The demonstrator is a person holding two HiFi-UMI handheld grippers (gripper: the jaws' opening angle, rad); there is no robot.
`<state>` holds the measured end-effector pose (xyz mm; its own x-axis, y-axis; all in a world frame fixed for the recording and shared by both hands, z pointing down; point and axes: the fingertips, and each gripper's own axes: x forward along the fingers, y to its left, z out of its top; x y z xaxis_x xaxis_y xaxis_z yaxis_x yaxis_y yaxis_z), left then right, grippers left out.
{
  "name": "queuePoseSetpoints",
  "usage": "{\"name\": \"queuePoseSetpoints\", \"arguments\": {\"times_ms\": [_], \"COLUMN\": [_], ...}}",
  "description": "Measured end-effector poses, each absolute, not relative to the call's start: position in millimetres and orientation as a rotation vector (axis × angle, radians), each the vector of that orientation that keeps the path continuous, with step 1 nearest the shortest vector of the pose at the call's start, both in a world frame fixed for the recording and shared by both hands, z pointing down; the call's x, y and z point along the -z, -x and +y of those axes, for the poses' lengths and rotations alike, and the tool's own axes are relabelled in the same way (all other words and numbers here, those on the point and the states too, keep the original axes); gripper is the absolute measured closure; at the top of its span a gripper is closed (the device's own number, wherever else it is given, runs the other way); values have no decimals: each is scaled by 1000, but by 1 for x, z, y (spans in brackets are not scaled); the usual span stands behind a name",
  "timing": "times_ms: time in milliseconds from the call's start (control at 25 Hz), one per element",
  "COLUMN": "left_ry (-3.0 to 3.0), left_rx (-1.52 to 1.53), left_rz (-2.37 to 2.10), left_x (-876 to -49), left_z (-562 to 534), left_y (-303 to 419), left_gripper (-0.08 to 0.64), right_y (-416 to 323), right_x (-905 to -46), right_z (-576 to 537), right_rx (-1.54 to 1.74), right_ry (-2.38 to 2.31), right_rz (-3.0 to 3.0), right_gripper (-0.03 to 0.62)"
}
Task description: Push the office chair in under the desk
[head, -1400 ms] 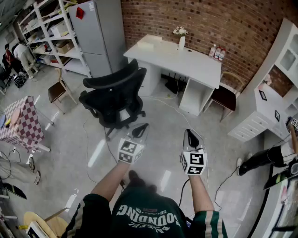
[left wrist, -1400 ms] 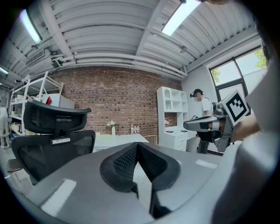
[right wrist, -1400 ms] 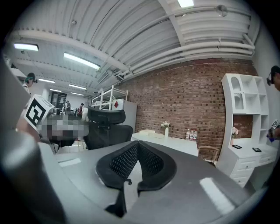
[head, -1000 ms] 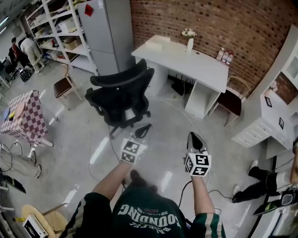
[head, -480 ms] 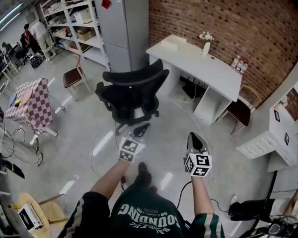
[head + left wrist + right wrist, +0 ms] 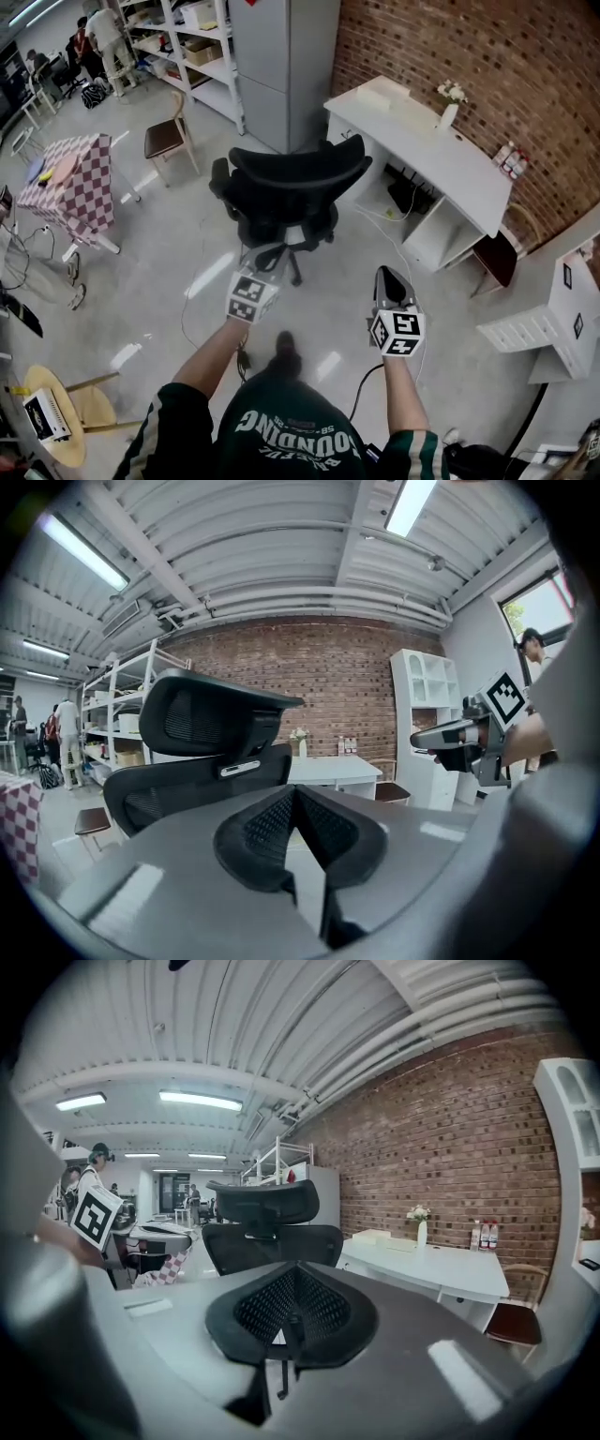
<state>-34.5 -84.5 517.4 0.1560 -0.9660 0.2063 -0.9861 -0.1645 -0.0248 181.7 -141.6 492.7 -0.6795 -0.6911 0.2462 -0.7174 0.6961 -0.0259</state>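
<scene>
A black mesh office chair [image 6: 286,197] stands on the grey floor with its back toward me, out in front of the white desk [image 6: 427,155] by the brick wall. It also fills the left gripper view as the chair [image 6: 202,752] and shows in the right gripper view as the chair [image 6: 267,1222]. My left gripper [image 6: 270,259] is shut and empty, close behind the chair's base. My right gripper [image 6: 390,280] is shut and empty too, out to the right of the chair.
A grey cabinet [image 6: 286,56] stands left of the desk, with shelving [image 6: 202,47] beyond. A vase [image 6: 448,111] and bottles [image 6: 511,157] sit on the desk. A brown chair [image 6: 497,258] is at its right end. A checkered table [image 6: 70,183], wooden chairs and floor cables lie left.
The view has swung right and forward: chair and desk sit closer beneath me now. My left gripper has come nearer to the chair's base. Both grippers stay shut.
</scene>
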Motion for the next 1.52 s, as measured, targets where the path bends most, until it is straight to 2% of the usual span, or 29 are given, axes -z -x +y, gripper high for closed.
{"name": "queuePoseSetpoints", "arguments": {"times_ms": [360,800,1520], "left_ry": [-2163,-2051,-1734], "left_rx": [-287,-291,-320], "left_rz": [-2072,-2146,-2355], "left_x": [-526,-534,-558], "left_z": [-104,-118,-134], "left_y": [118,210,249], "left_gripper": [549,549,549], "right_y": [-111,-65,-34], "right_x": [-490,-503,-524], "right_z": [-197,-258,-373], "right_rx": [-139,-118,-54], "right_ry": [-1007,-984,-710], "right_rz": [-2721,-2737,-2795], "right_gripper": [592,591,591]}}
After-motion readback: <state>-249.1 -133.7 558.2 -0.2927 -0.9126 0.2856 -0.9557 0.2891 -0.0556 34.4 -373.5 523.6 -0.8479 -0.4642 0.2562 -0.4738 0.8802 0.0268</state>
